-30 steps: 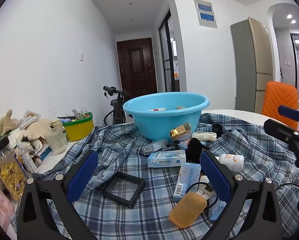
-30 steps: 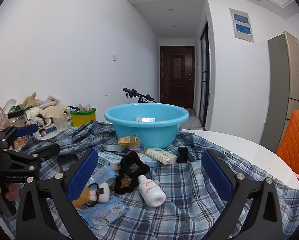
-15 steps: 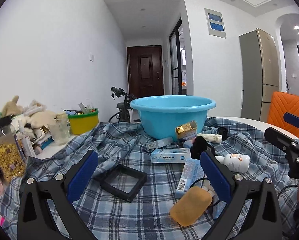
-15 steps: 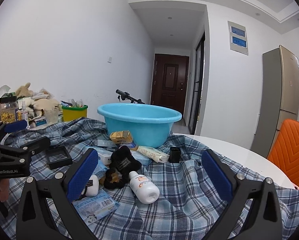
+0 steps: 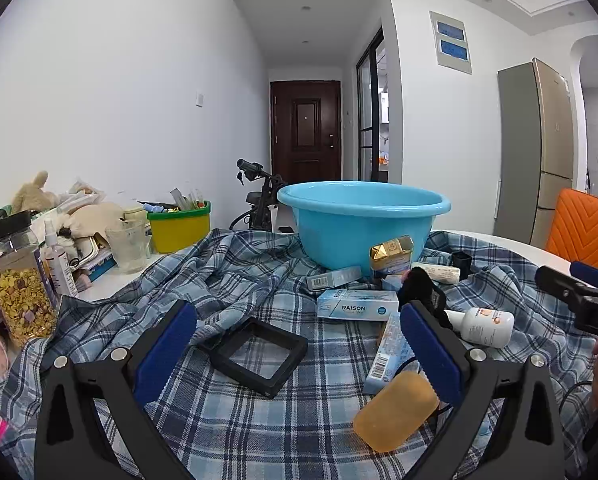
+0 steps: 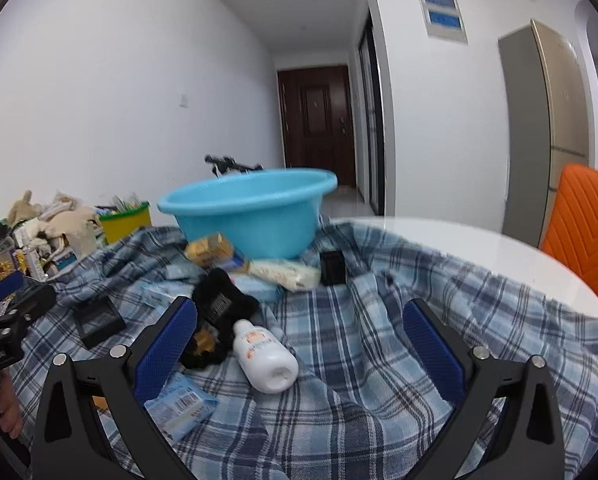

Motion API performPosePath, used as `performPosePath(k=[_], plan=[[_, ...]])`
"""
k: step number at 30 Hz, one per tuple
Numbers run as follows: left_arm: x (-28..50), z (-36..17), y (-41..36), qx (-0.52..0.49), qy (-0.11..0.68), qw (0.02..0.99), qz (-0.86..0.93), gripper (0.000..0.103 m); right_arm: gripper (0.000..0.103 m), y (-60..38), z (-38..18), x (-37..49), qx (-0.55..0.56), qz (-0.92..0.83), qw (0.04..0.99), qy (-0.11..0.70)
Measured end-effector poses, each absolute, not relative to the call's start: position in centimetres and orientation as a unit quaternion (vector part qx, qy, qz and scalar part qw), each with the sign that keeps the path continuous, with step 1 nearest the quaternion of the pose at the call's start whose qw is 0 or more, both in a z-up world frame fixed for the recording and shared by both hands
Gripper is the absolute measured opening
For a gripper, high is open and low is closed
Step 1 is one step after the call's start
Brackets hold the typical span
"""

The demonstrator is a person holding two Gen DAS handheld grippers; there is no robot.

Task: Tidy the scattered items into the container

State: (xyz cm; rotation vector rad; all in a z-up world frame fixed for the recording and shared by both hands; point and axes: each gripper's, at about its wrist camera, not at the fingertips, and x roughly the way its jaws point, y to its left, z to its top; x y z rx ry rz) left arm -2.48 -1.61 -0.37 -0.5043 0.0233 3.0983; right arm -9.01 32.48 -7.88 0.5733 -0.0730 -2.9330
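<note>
Round glossy blue plastic basin (image 5: 363,224)

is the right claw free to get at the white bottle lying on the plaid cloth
Probably yes. The right claw is open and the white bottle lies between its fingers, top side bare; only the black plush touches its far end.

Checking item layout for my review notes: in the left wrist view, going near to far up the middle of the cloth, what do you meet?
Amber soap bar → black square frame → RAISON box → gold-topped box → blue basin.
</note>
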Motion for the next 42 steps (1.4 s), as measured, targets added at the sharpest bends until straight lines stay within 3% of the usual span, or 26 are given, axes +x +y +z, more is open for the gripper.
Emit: performPosePath(k=[15, 24, 42], plan=[[-4.5, -1.2, -1.2, -0.215, 0.013, -0.006, 0.976, 0.103, 0.103, 31.3, -8.4, -9.9, 0.218, -0.974, 0.057, 0.001], [-1.7, -0.2, -1.9, -0.141, -0.001, -0.004, 0.990, 0.103, 0.103, 31.4, -8.3, -9.4, 0.208, -0.975, 0.073, -0.006], [-1.8, -0.2, -1.8, -0.145, -0.001, 0.001, 0.989, 0.103, 0.103, 31.5, -8.2, -9.4, 0.208, -0.975, 0.077, -0.016]])
